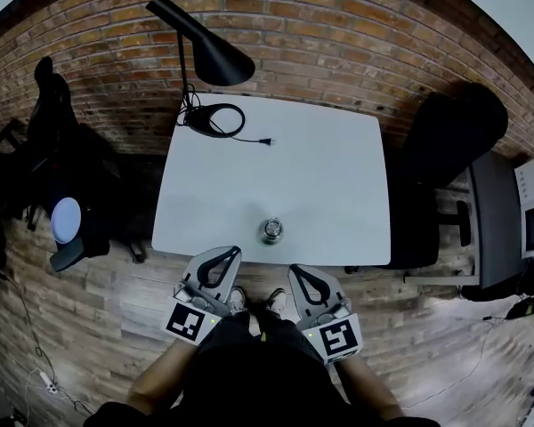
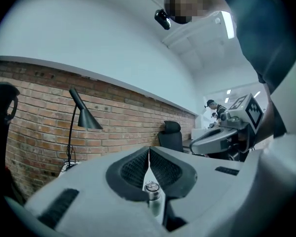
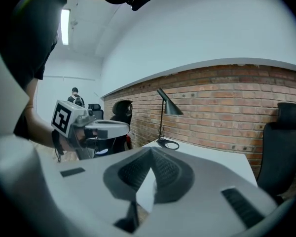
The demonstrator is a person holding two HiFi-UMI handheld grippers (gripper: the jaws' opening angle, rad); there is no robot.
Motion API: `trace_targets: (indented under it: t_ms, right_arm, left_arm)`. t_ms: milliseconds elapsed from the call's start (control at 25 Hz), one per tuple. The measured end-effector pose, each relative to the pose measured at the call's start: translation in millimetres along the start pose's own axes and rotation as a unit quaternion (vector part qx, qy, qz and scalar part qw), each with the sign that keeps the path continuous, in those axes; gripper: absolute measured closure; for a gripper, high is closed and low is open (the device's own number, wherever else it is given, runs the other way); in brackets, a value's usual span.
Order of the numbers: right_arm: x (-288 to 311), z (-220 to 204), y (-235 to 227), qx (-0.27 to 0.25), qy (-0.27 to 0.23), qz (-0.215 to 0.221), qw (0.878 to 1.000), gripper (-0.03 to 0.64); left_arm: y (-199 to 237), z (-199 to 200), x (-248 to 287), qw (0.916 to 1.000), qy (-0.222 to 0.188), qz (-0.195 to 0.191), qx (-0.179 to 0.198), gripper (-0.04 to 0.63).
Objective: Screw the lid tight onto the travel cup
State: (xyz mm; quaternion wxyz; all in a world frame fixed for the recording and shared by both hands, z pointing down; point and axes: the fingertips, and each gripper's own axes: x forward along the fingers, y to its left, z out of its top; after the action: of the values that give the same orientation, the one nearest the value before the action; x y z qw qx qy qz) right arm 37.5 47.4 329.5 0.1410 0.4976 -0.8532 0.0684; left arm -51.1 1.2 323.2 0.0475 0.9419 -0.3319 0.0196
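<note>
No word, number or brand can be read. Only square marker patterns stand on the cube [image 1: 186,321] of the left tool [image 1: 232,253] and of the right tool [image 1: 295,271].

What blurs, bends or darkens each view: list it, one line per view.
Head view: fisheye bows the brick wall and darkens the corners; the white table is evenly lit. Left gripper view: left tool soft up close, travel cup beyond it clearer. Right gripper view: right tool blurred, ceiling light glaring.

Travel cup [image 1: 271,230]: we find its lid too small to judge.
Base: hidden behind our left gripper [image 2: 149,152].
</note>
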Motion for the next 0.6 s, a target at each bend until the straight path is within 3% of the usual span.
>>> trace_targets:
  t_ms: [400, 600]
  right_arm:
    - [24, -29, -15, -0.022, 0.022, 0.016, 0.999, 0.601]
    - [41, -53, -20, -0.023, 0.042, 0.037, 0.998, 0.496]
  left_arm:
    - [5, -32, 34, 0.9994, 0.032, -0.01, -0.012, 0.568]
    - [7, -46, 51, 0.9983, 0.05, -0.027, -0.011, 0.568]
